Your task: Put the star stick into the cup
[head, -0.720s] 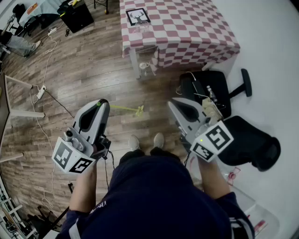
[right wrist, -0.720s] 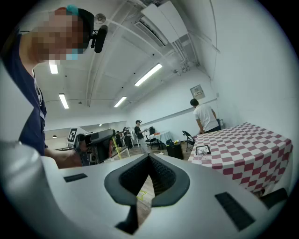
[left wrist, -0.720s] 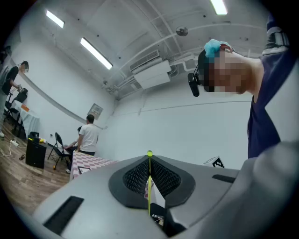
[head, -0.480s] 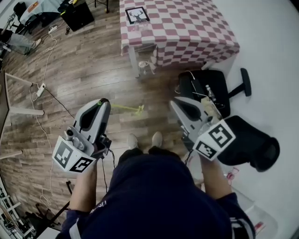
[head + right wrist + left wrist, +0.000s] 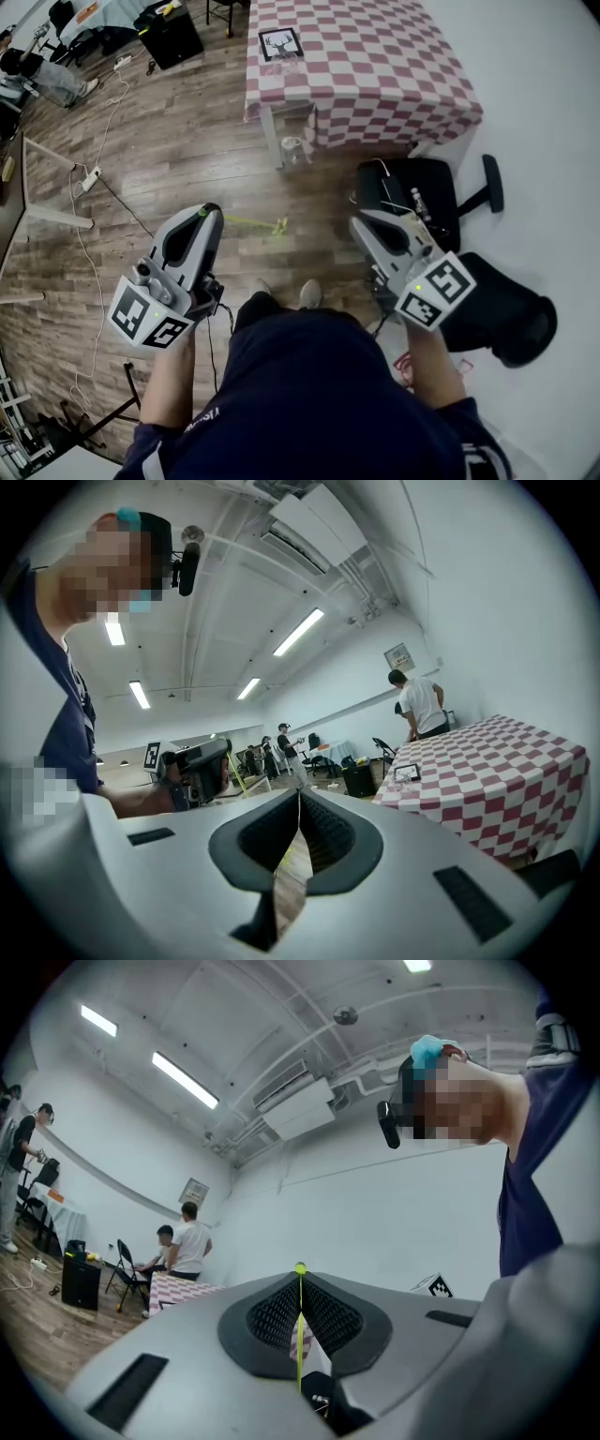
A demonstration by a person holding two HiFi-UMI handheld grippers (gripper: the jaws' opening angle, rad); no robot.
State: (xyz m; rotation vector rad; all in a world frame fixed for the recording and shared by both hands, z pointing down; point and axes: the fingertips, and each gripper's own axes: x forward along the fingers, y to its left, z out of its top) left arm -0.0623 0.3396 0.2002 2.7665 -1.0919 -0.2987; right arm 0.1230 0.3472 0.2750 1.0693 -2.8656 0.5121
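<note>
We hold the left gripper [image 5: 208, 213] roughly level over the wooden floor [image 5: 169, 159], its jaws closed on the star stick [image 5: 248, 221]. In the head view the thin yellow-green stick runs from the jaw tips out to the right. It ends in a small star above the floor, ahead of our shoe [image 5: 309, 292]. In the left gripper view the stick shows as a fine line pinched between the pads.

Our right gripper [image 5: 362, 223] is well apart from the left, its jaws closed together with nothing between them.

Ahead of us stands the desk [image 5: 375, 66] under a red-and-white checked cloth. A small clear vessel [image 5: 292, 148], apparently the cup, sits low beside the desk's leg, well apart from the stick's star. A black chair [image 5: 422, 187] stands just past the right gripper.
</note>
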